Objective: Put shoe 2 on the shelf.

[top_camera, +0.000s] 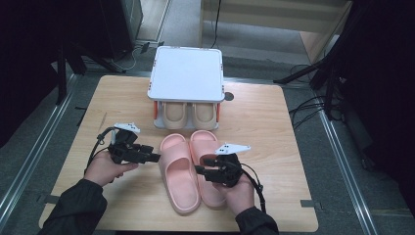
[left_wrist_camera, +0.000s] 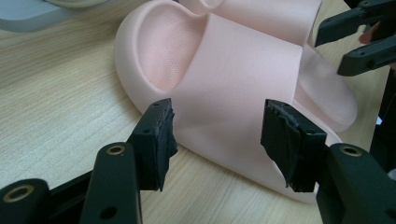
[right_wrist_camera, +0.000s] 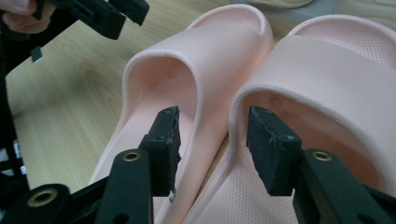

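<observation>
Both tongs gape beside two pink, broad-strapped slippers.

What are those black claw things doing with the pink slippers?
A person holds a gripper in each hand beside two pink slippers lying side by side on the wooden table. The left gripper and the right gripper both stand open, pressing on nothing. Another beige pair sits under a small white rack behind.
</observation>
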`<state>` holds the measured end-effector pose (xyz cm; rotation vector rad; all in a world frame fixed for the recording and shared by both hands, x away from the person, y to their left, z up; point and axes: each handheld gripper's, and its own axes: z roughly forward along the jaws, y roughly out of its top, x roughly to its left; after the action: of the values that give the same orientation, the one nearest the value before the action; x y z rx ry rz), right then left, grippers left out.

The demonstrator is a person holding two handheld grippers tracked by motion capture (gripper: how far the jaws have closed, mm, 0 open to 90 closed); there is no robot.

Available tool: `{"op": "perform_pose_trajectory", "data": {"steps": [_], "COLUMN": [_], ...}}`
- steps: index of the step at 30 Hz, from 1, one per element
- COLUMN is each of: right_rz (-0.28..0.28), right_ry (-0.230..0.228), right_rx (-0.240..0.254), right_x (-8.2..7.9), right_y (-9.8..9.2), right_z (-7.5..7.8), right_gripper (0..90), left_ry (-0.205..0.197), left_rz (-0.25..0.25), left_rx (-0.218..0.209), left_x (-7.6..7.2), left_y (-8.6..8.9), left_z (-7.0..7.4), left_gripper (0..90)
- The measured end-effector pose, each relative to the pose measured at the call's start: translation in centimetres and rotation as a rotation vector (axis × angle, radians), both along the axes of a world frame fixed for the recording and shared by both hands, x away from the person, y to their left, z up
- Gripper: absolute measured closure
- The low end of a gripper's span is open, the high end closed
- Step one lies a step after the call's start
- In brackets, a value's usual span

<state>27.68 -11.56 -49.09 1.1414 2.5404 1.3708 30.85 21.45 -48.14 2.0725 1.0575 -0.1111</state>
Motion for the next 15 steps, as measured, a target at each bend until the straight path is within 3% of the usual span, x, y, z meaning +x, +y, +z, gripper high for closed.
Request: {"op": "perform_pose_trajectory", "data": {"steps": [15], "right_rz": [-0.107], "right_ry": [-0.012], "right_rx": [-0.015], "right_x": [0.9], "right_y": [3.2], "right_z": [-2.1], "right_gripper": [41.8], "left_ry": [-0.001], "left_rz": [-0.002], "left_rx": [-0.006], "left_x": [0.1], "left_y": [0.0], "left_z": [0.0], "left_gripper": [43.3]}}
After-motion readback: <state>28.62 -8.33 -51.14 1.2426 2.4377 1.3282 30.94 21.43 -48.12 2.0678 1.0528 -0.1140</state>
